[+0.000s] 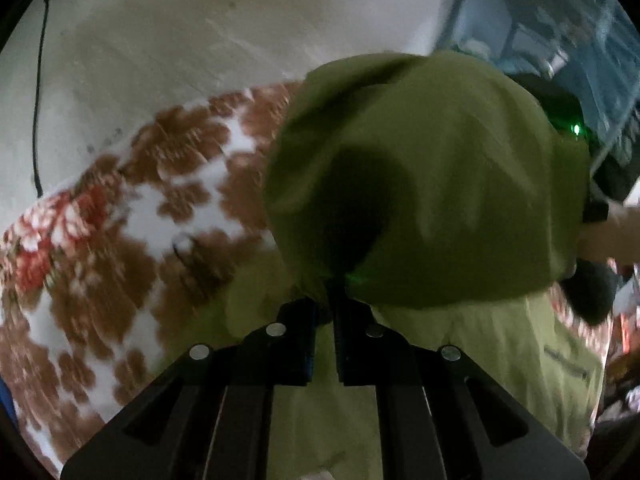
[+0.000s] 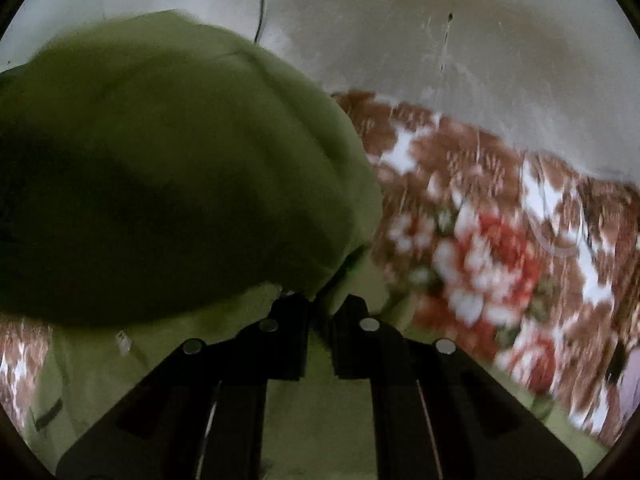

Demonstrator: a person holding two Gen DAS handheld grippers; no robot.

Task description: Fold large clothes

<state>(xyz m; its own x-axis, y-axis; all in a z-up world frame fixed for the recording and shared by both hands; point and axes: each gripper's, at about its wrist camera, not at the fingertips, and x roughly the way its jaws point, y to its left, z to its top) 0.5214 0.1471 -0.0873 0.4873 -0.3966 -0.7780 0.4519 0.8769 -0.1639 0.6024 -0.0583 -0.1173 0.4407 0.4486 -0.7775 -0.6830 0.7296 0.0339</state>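
An olive-green garment [image 1: 432, 184] is lifted and billows in front of both cameras; more of it lies flat below [image 1: 480, 360]. My left gripper [image 1: 326, 300] is shut on a pinched edge of the green garment. My right gripper [image 2: 320, 304] is shut on another edge of the same garment [image 2: 168, 168], which bulges up to its left. The lower layer shows a dark pocket slit [image 2: 48, 414] and a small white tag [image 2: 124, 342]. Both views are motion-blurred.
A bedspread with brown and red flowers on white [image 1: 120, 248] [image 2: 500, 248] lies under the garment. A pale wall [image 1: 200, 28] with a black cable [image 1: 38, 120] stands behind. The other gripper's body with a green light [image 1: 576, 130] and the person's arm [image 1: 612, 232] show at right.
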